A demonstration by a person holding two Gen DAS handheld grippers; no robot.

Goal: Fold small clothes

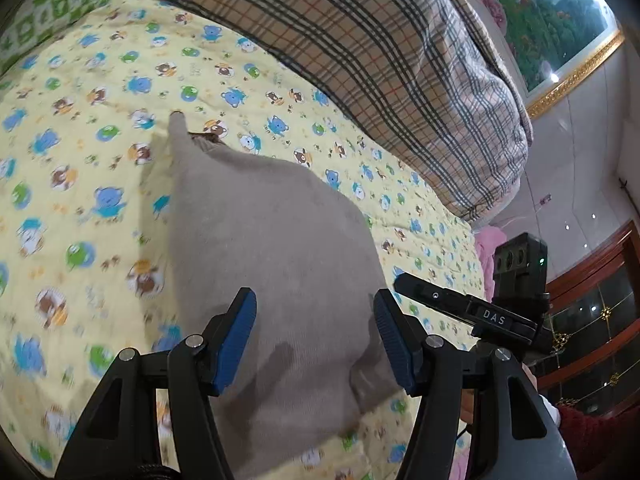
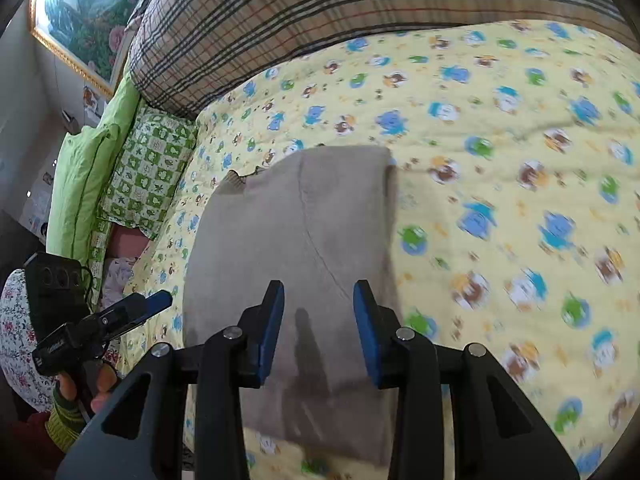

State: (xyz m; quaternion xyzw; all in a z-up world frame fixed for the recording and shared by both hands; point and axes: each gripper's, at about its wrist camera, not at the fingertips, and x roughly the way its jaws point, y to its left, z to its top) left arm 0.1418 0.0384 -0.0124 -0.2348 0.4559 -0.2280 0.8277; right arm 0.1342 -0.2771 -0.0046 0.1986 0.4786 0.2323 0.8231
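Beige knit garment (image 1: 264, 248): lies folded on the yellow cartoon-print bed sheet (image 1: 80, 184), in the near middle of the bed. The left wrist view shows a narrow corner of it pointing toward the far side, with a dark ribbed edge beside that tip. The right wrist view shows instead a squared far edge and a curved seam running down its face.

Left gripper (image 1: 316, 336): blue-padded fingers (image 1: 236, 340) stand wide apart above the near part of the garment, nothing pinched between them. The right wrist view shows it from the side at the near left, held by a hand (image 2: 86, 388) in a green-striped cuff.

Right gripper (image 2: 319, 332): fingers parted to a moderate gap above the garment's near edge, gripping nothing; their shadows fall on the cloth. In the left wrist view it shows at the near right, with a camera block behind it.

Plaid quilt (image 1: 380, 52): heaped along the far side of the bed, in both views.

Green checked pillow (image 2: 148, 168): plain in the right wrist view, only a corner in the left.

Light green cushion (image 2: 88, 168): right wrist view only.

Gold-framed landscape picture (image 1: 560, 28): on the wall, in both views.

Dark wood glass-fronted cabinet (image 1: 596, 320): left wrist view only.
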